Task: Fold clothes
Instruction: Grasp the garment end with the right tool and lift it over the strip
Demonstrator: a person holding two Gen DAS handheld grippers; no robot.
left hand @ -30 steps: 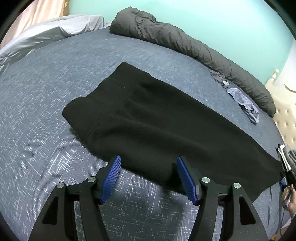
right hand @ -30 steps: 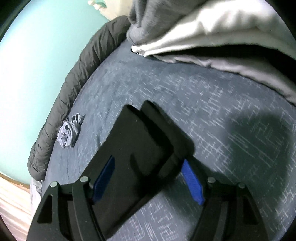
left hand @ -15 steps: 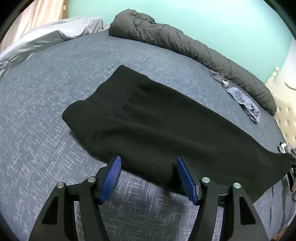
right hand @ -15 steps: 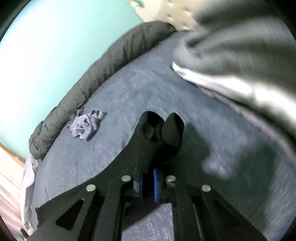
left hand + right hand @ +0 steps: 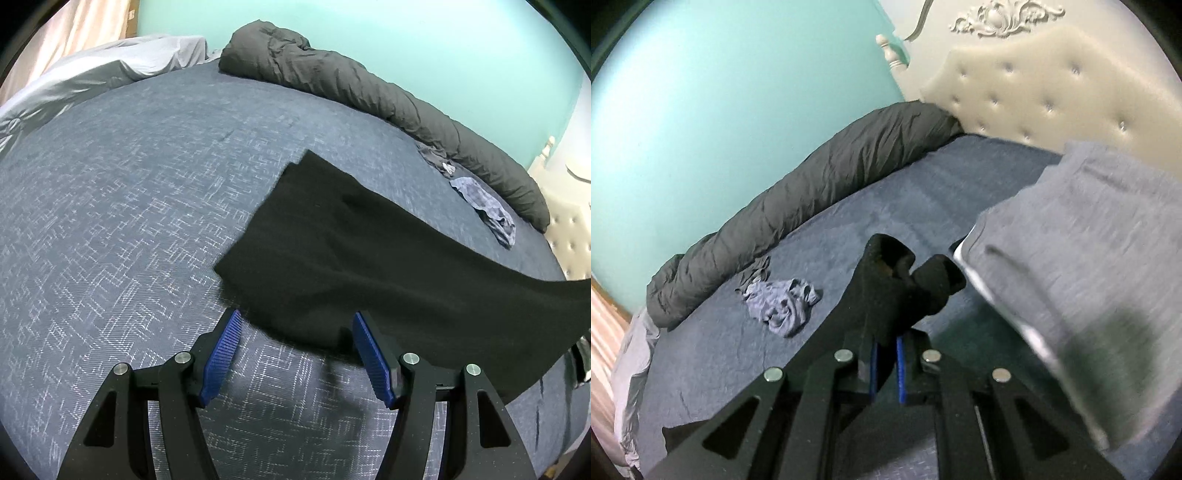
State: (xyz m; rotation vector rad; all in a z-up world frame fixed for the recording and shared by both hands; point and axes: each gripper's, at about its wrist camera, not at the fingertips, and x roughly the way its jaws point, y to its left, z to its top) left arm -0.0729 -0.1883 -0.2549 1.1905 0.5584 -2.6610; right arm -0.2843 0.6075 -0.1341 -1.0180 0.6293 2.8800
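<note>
Black trousers (image 5: 362,258) lie stretched across the blue patterned bed (image 5: 122,206). Their right end is lifted off the bed toward the right edge of the left wrist view. My left gripper (image 5: 295,350) is open and empty, just above the bed, with the trousers' near edge between its blue pads. My right gripper (image 5: 886,341) is shut on the bunched leg ends of the black trousers (image 5: 897,280) and holds them up above the bed (image 5: 886,206).
A rolled dark grey duvet (image 5: 369,92) lies along the teal wall. A small crumpled grey-blue garment (image 5: 783,299) lies near it. A grey pillow (image 5: 1089,240) and a tufted cream headboard (image 5: 1052,92) stand to the right. A pale sheet (image 5: 92,74) lies at the far left.
My right gripper closed on the trouser leg ends and lifted them. The trousers slid to the right across the bed. My left gripper stayed open at the near edge.
</note>
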